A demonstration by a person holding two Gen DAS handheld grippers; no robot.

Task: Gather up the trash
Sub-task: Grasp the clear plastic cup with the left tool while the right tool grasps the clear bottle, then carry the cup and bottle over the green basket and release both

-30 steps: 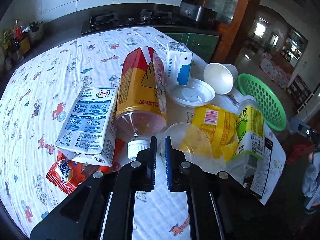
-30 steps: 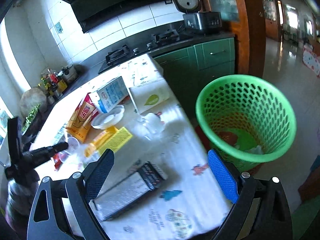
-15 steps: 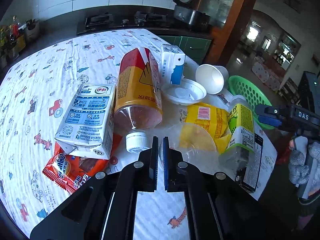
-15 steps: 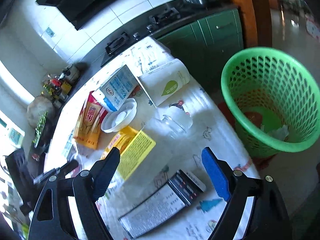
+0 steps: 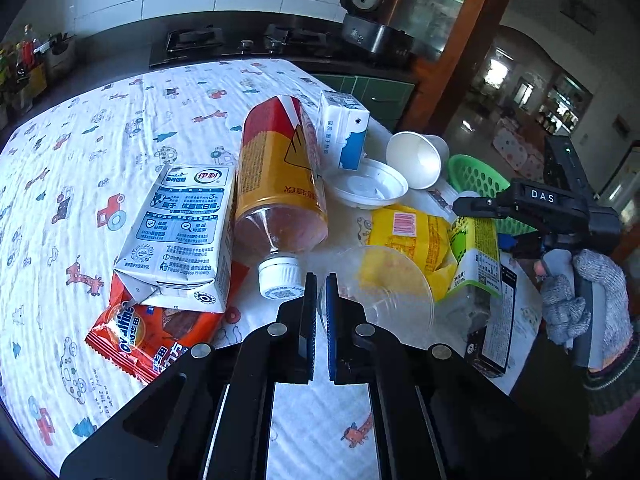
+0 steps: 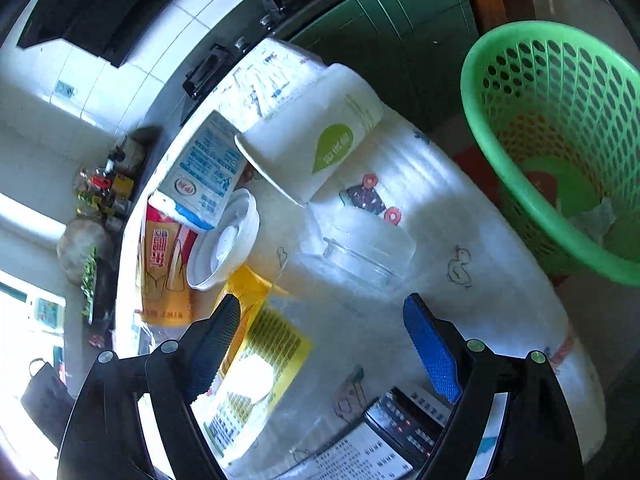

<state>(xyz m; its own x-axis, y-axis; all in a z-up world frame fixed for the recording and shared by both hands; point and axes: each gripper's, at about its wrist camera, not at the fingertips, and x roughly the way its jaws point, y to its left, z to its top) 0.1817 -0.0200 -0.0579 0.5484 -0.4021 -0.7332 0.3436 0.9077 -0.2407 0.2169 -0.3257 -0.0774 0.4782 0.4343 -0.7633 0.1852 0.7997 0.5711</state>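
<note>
Trash lies on a table with a cartoon-print cloth (image 5: 120, 128). My left gripper (image 5: 319, 292) is nearly shut with the rim of a clear plastic cup (image 5: 384, 296) in its narrow gap. Beside it lie a large red-yellow bottle (image 5: 280, 176), a grey-white milk carton (image 5: 180, 232) and an orange Ovaltine wrapper (image 5: 152, 340). My right gripper (image 6: 320, 320) is open and empty, low over a clear bottle with a yellow-green label (image 6: 360, 248). The green basket (image 6: 560, 140) stands off the table to the right.
A white paper cup (image 6: 312, 148), a white lid (image 6: 224, 248), a blue-white carton (image 6: 204, 168), a yellow wrapper (image 5: 408, 236) and a black box (image 6: 404, 432) also lie on the table. A stove and counter (image 5: 240, 40) stand behind.
My right gripper moved from beside the basket in over the table, down toward the clear bottle. My left gripper's jaws closed further on the clear cup's rim.
</note>
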